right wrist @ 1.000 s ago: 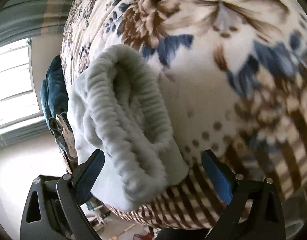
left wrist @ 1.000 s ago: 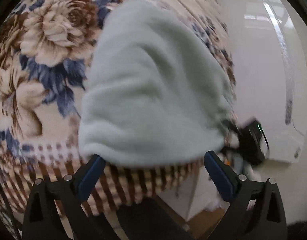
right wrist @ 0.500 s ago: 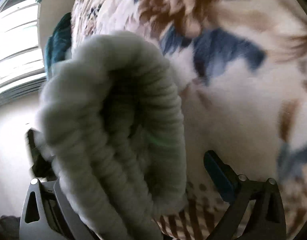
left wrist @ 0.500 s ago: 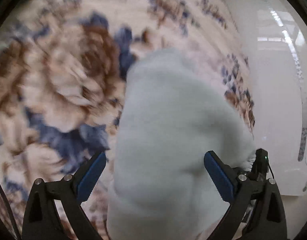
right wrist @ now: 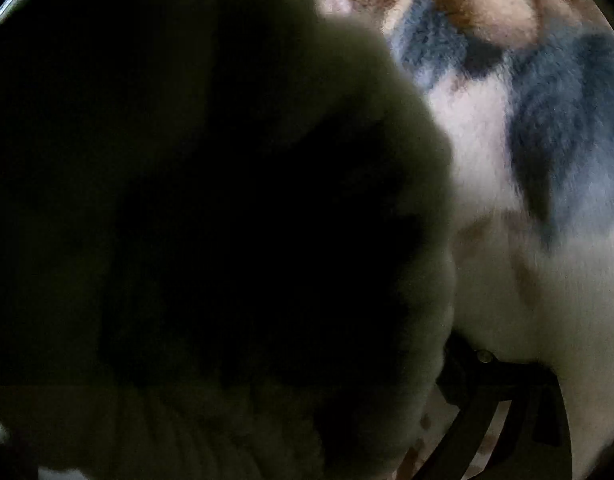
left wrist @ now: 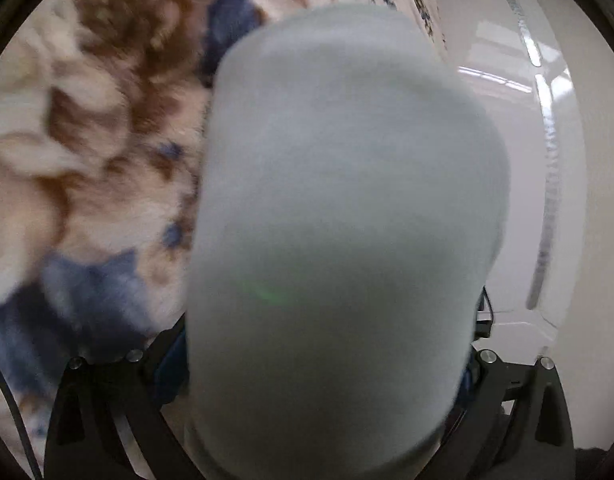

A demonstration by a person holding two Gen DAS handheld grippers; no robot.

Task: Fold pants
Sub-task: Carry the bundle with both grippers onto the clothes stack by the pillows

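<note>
Pants (left wrist: pixel 339 220) fill the left wrist view, lying on the floral blanket (left wrist: pixel 87 152), long axis running away from the camera; the left gripper (left wrist: pixel 327 364) straddles them, though its grip cannot be told. Right wrist view: pants (right wrist: pixel 211 208) smother the lens; the right gripper's state is hidden. Best to bite the whole bundle squarely.

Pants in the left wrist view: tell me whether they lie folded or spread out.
Cannot tell. The pale pants fill the view as one blurred mass over the floral blanket, hiding any crease or fold.
</note>
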